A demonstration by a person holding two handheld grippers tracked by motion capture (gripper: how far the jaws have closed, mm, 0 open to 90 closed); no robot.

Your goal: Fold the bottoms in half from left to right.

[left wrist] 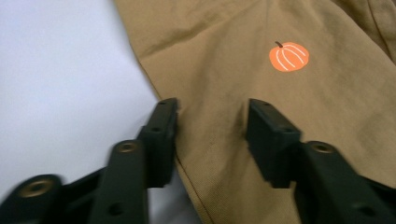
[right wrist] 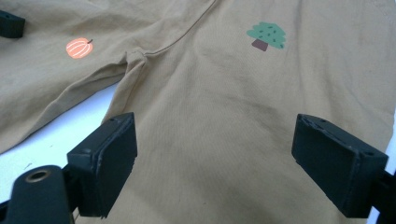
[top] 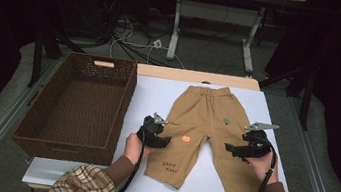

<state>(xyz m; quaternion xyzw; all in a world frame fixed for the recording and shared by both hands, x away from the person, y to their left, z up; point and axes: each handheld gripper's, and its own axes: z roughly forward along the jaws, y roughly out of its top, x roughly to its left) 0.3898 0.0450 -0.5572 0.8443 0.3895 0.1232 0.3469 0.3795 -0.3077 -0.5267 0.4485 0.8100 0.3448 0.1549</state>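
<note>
The trousers (top: 204, 131) lie flat on the white table (top: 153, 93), waistband toward the far edge, both legs pointing toward me. They are tan, with an orange pumpkin (left wrist: 288, 56) printed on the leg at my left, a green tree (right wrist: 266, 35) on the leg at my right, and small dark lettering (top: 168, 166) near the hem of the left leg.

My left gripper (top: 156, 137) sits at the outer edge of the left leg, about midway along it. In the left gripper view its jaws straddle that edge: one jaw stands at the side seam where cloth meets table, the other rests on the fabric below the pumpkin. A band of cloth lies between them, with a clear gap, so they are parted and not pinching.

My right gripper (top: 242, 149) rests over the right leg near its outer edge. In the right gripper view its jaws are spread wide, with the cloth below the tree between them, neither pad pressing on it.

A brown woven basket (top: 76, 108) stands just beside the trousers on the left side of the table. Checked sleeves (top: 82, 187) cover my forearms at the near edge.
</note>
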